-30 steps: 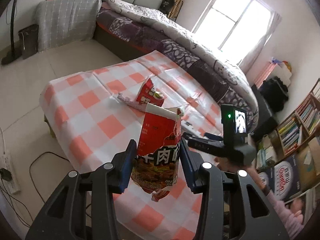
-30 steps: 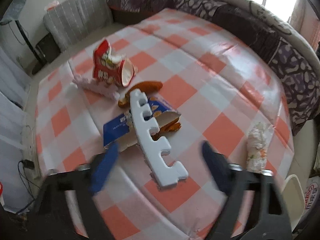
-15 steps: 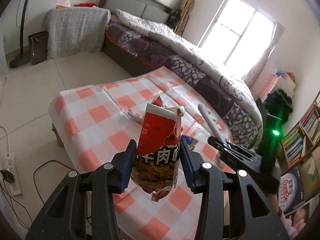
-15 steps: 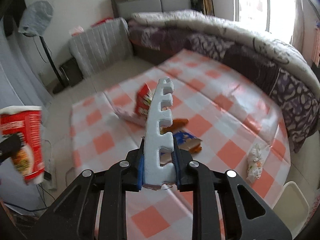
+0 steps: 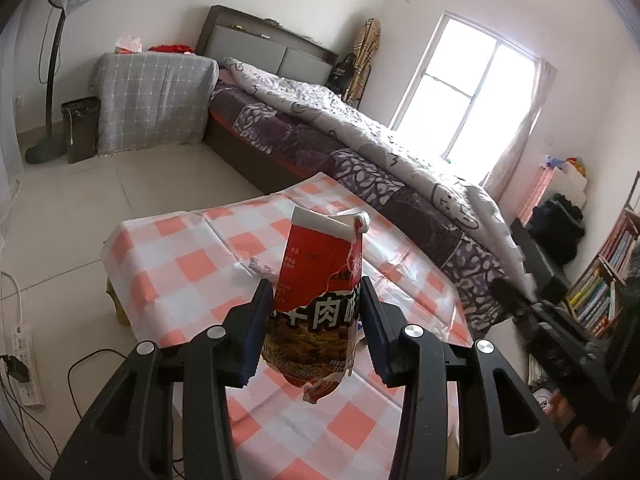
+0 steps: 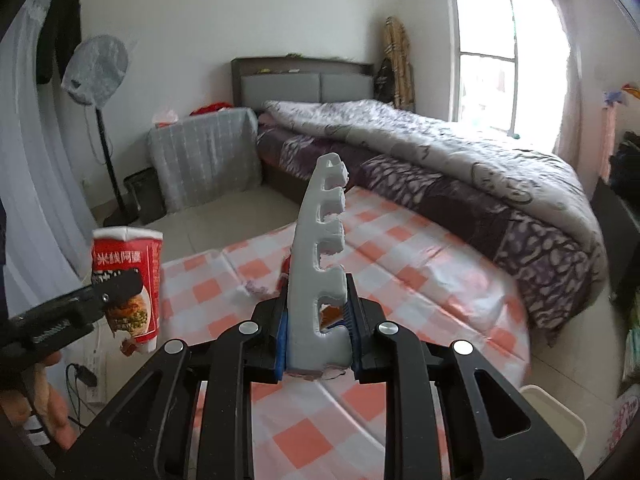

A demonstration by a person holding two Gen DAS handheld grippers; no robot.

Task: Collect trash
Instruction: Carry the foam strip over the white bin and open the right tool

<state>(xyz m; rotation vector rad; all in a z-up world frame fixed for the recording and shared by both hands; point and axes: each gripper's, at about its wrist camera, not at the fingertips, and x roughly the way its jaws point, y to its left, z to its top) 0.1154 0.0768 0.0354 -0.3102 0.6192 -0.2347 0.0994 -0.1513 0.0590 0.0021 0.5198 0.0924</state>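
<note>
My left gripper [image 5: 316, 320] is shut on a torn red noodle cup [image 5: 320, 280] and holds it upright above the checked table [image 5: 192, 264]. The cup also shows at the left of the right wrist view [image 6: 130, 280]. My right gripper [image 6: 318, 336] is shut on a white notched foam strip [image 6: 322, 248] that stands up above the table [image 6: 420, 280]. A pale wrapper [image 5: 260, 267] lies on the cloth behind the cup. The other trash on the table is mostly hidden behind the held things.
A bed with a purple quilt [image 5: 360, 136] runs along the far side of the table. A dark bin [image 5: 82, 128] and a fan stand [image 5: 48, 80] stand by the far wall. A white bin rim [image 6: 556, 416] sits low right. A bookshelf [image 5: 608, 280] stands at right.
Both grippers have lifted higher and tilted up, so more of the room shows. The right gripper closed on the foam strip one second ago and has raised it off the table.
</note>
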